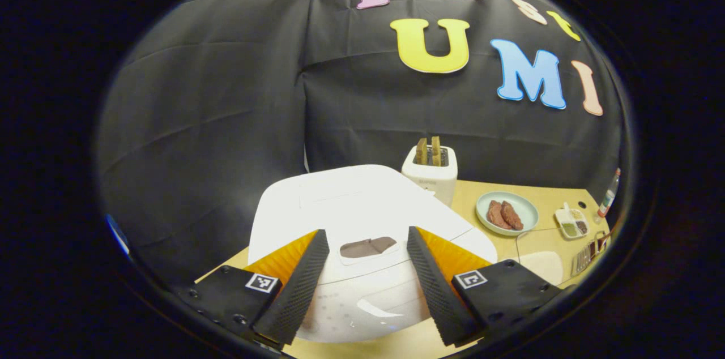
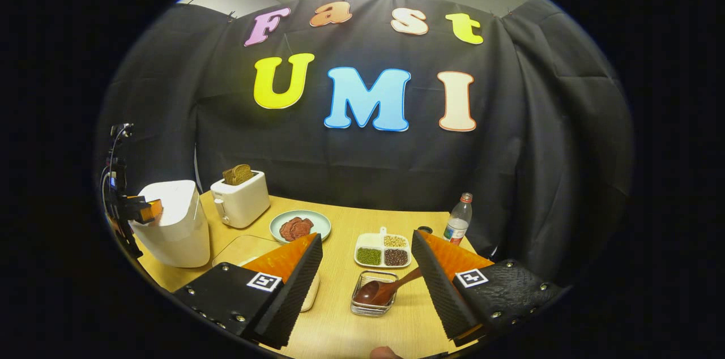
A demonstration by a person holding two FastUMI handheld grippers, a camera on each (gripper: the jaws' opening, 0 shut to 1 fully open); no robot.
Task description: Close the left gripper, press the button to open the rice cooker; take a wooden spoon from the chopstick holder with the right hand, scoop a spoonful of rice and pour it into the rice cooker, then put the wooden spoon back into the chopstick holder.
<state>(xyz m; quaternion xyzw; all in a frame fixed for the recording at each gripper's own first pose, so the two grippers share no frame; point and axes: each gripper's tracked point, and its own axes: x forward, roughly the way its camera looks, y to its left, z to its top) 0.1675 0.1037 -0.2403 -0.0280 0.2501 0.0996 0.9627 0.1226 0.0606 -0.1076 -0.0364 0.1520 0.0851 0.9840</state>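
The white rice cooker (image 1: pixel 362 212) stands with its lid down, right in front of my left gripper (image 1: pixel 365 285). That gripper is open, its fingers on either side of the lid's button recess (image 1: pixel 368 247) and apart from it. In the right gripper view the cooker (image 2: pixel 173 226) is at the far left, with the left gripper (image 2: pixel 148 209) by its top. My right gripper (image 2: pixel 365 285) is open and holds nothing. Just beyond it a wooden spoon (image 2: pixel 385 290) lies in a wire chopstick holder (image 2: pixel 368 305). A white divided dish (image 2: pixel 382 249) holds grains.
A white toaster (image 2: pixel 241 197) with bread stands behind the cooker. A pale plate (image 2: pixel 300 226) carries meat slices. A plastic bottle (image 2: pixel 457 218) stands at the back right. A pale board (image 2: pixel 243 248) lies on the wooden table (image 2: pixel 340 325). A fingertip shows at the bottom edge.
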